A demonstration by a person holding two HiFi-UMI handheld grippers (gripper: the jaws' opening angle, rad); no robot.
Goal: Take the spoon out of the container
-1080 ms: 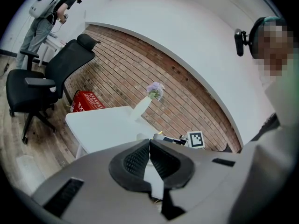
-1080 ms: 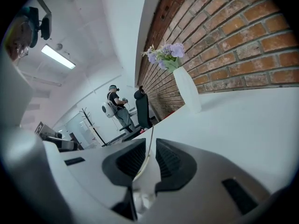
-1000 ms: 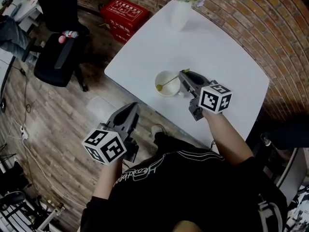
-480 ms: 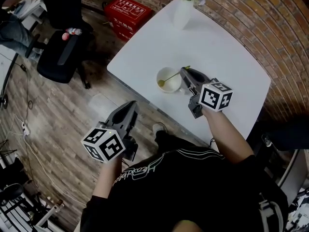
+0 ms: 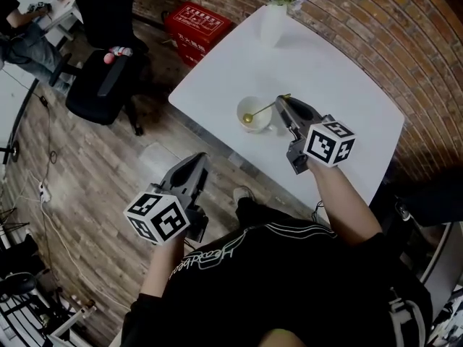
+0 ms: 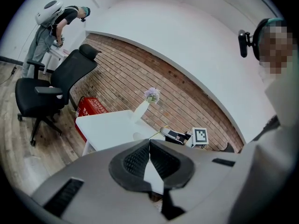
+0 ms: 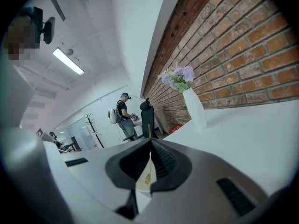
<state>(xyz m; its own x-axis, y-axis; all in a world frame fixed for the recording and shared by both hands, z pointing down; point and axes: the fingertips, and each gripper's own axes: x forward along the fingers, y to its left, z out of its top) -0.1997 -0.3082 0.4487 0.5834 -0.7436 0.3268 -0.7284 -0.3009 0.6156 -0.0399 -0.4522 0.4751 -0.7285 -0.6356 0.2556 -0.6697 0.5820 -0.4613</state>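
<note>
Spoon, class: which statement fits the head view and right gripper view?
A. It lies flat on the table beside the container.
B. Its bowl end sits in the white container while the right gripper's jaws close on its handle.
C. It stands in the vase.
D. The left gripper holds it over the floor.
B: the spoon has its bowl end inside the container, and the right gripper has its jaws together on the thin handle.
</note>
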